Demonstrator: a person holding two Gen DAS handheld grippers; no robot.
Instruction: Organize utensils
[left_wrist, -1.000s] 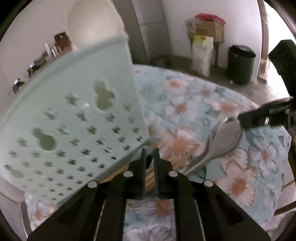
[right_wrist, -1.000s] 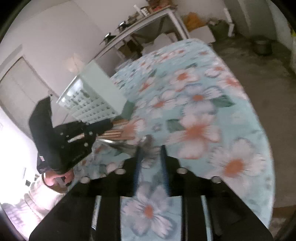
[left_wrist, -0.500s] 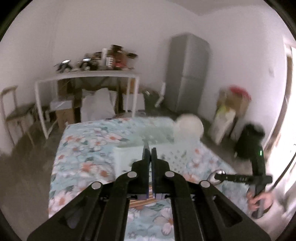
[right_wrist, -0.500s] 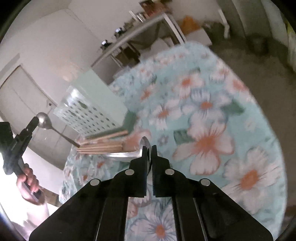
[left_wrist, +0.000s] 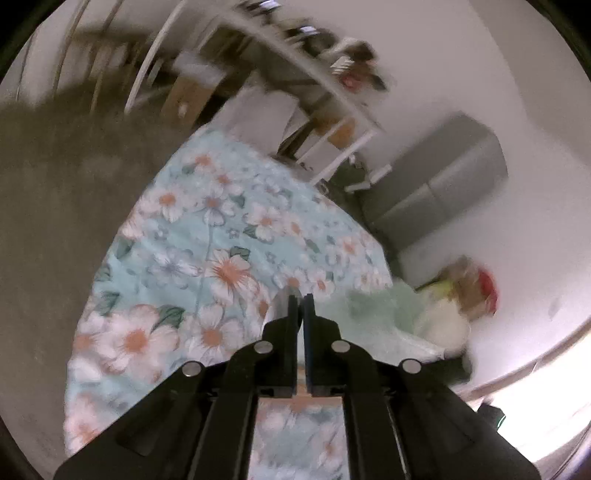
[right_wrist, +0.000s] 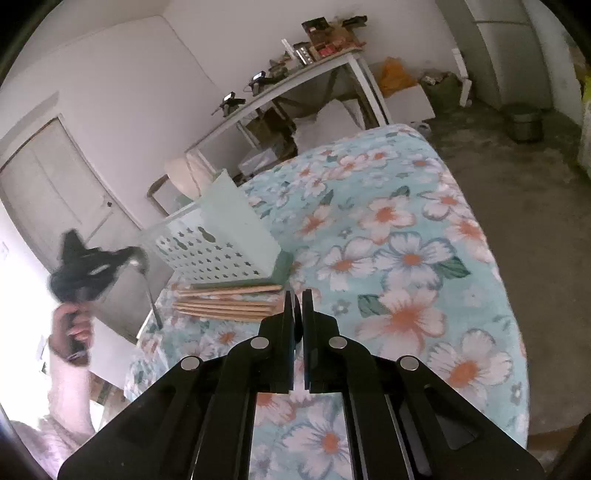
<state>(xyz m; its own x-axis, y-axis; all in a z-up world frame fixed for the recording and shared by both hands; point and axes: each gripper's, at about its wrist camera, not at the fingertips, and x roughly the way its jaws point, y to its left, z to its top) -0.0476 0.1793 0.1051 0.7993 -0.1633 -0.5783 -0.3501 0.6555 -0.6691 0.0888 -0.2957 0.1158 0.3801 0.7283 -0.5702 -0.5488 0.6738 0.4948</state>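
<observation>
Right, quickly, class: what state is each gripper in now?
Left gripper: shut on a spoon.
Right gripper: shut on a thin metal utensil, seen edge-on; its type cannot be told.

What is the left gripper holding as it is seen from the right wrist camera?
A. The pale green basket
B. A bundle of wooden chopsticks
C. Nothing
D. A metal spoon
D: in the right wrist view the left gripper is raised beside the perforated basket with a metal spoon hanging from it, while the wooden chopsticks lie on the floral cloth.
</observation>
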